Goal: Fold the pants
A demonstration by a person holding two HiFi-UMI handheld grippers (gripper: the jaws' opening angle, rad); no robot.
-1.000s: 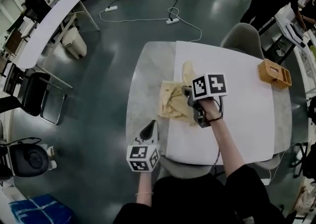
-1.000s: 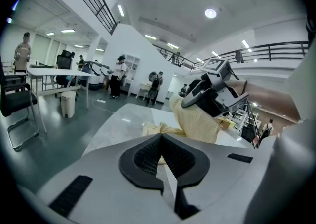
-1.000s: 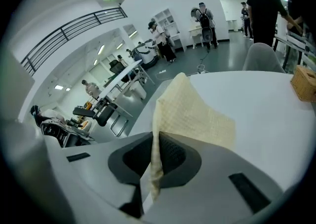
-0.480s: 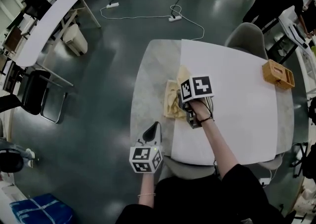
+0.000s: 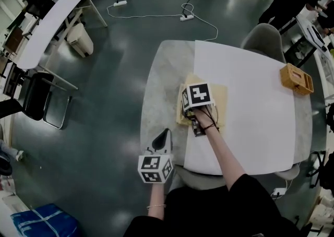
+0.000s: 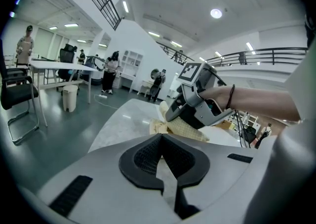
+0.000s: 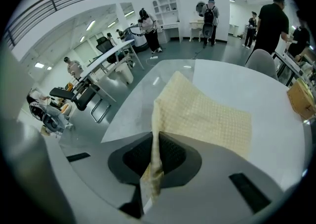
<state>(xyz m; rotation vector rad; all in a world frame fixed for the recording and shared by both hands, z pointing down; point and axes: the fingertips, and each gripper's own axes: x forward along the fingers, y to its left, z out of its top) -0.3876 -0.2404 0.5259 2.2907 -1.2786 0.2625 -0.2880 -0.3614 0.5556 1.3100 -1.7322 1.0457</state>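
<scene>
Pinching a fold of the pale yellow, bumpy cloth pants, the right gripper has its two jaws shut tight on the cloth. The pinched edge stands up thin between the dark pads, and a little bit of it hangs out on the near side. The rest of the pants lies spread out flat on the table just past the jaws, like a soft square.

The left gripper has its jaws closed too, pad against pad, with nothing between them. Its own view looks over toward the right gripper and the yellow cloth under it.

From the head view, the right gripper's cube with black and white squares sits right over the pants, and the person's right hand holds the gripper pointing steeply down. The pants lie near the left middle of the rounded grey stone-look table, across the line where the bare grey top meets a big white sheet that covers most of it. The left gripper is held off the near left edge of the table, over the dark shiny floor, apart from the pants.

A small orange-brown wooden box stands at the far right edge of the white sheet, well apart from the pants. A grey chair stands at the far side of the table. A white cable with plug strips lies on the floor beyond that, and a long white table stands off to the left.
</scene>
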